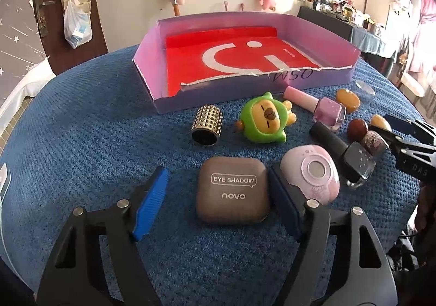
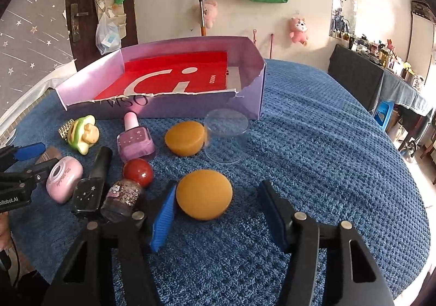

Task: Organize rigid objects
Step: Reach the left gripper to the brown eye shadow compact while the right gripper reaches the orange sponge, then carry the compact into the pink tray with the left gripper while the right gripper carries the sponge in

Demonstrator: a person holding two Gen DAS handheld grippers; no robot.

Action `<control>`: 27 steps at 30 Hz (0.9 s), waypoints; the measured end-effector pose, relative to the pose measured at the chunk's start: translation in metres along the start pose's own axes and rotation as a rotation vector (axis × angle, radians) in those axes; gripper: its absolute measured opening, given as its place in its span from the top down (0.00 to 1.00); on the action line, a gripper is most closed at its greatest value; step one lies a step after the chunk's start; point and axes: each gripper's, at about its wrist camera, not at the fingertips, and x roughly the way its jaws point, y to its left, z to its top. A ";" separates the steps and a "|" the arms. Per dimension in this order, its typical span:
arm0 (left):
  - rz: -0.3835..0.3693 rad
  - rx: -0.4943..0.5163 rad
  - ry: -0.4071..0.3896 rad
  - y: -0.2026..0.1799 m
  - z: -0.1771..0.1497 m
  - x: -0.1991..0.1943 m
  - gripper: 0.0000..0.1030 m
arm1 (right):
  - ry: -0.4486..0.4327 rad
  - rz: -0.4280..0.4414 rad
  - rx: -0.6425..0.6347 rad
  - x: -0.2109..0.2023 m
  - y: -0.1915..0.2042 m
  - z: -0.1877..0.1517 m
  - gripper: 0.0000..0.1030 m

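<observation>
A brown eye shadow case (image 1: 231,193) lies flat on the blue cloth between the fingers of my left gripper (image 1: 218,169). The right pad (image 1: 283,205) is at the case's edge and the left pad (image 1: 152,202) stands clear of it, so the gripper is open. An orange disc (image 2: 204,194) lies between the fingers of my right gripper (image 2: 217,184). Its left pad (image 2: 163,221) is close beside the disc and its right pad (image 2: 275,216) is well off it, so it is open too. The purple box (image 1: 152,79) with a red floor sits behind.
Beside the case lie a pink compact (image 1: 313,172), a black bottle (image 1: 343,153), a glitter bottle (image 2: 128,188), a green toy (image 1: 265,120) and a studded gold cylinder (image 1: 208,126). Near the box (image 2: 177,107) are a pink bottle (image 2: 136,139), another orange disc (image 2: 185,138) and a clear lid (image 2: 226,137).
</observation>
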 end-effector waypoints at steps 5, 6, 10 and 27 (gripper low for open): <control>-0.034 0.036 -0.002 -0.008 -0.004 -0.001 0.53 | -0.005 0.015 0.001 -0.001 -0.001 0.000 0.49; -0.027 0.037 -0.005 -0.009 -0.004 -0.001 0.53 | -0.007 0.020 -0.002 -0.001 0.000 0.000 0.52; -0.019 0.034 -0.023 -0.010 -0.001 -0.003 0.53 | -0.014 0.037 -0.025 -0.003 0.007 0.000 0.61; -0.036 0.026 -0.116 -0.011 0.030 -0.031 0.53 | -0.055 0.063 -0.018 -0.013 0.006 0.022 0.61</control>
